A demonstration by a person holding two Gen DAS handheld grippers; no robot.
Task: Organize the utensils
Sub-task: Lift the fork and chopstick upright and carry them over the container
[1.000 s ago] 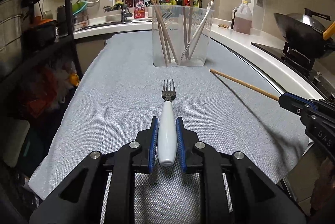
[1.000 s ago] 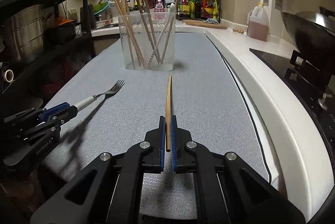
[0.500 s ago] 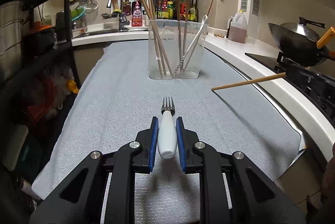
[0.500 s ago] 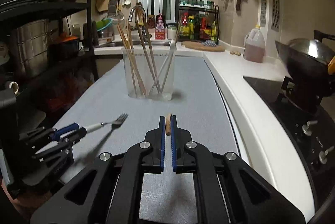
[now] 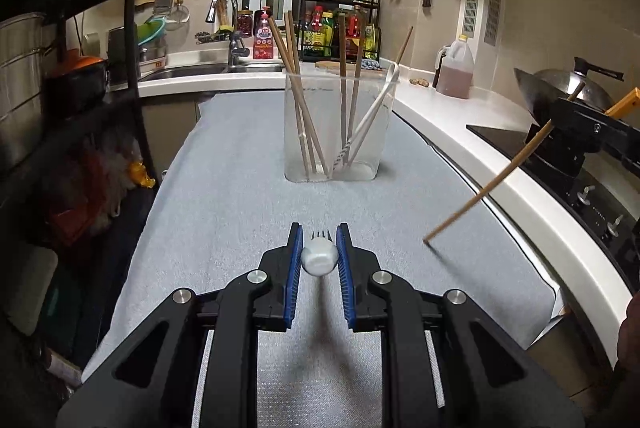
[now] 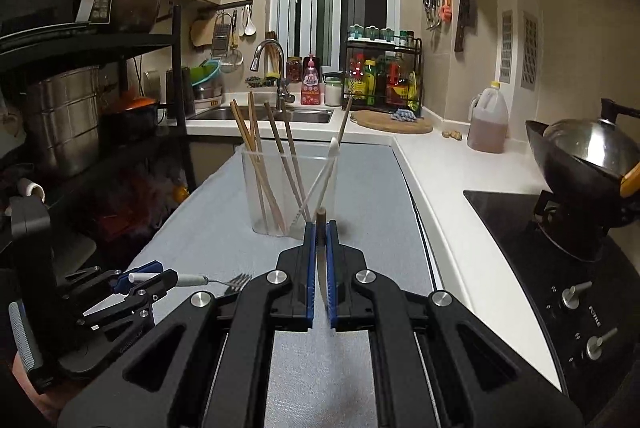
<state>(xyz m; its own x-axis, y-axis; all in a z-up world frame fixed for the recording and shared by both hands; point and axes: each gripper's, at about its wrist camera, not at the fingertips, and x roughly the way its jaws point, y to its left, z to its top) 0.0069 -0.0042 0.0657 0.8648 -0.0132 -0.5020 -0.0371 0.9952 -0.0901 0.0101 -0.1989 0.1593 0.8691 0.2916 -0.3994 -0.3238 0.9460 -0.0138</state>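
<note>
Left wrist view: my left gripper (image 5: 319,255) jaws clamp the fork (image 5: 319,258); right gripper (image 6: 319,233) jaws pinch a chopstick (image 6: 320,218) before the container (image 6: 289,188).

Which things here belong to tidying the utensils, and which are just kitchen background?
Belong to the job:
- white-handled metal fork, in left gripper
- single wooden chopstick, in right gripper
- clear plastic utensil holder

Just background:
- dark steel wok
- plastic oil jug
- round wooden board

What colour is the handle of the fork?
White. The fork handle shows best in the right wrist view, in the left gripper.
</note>
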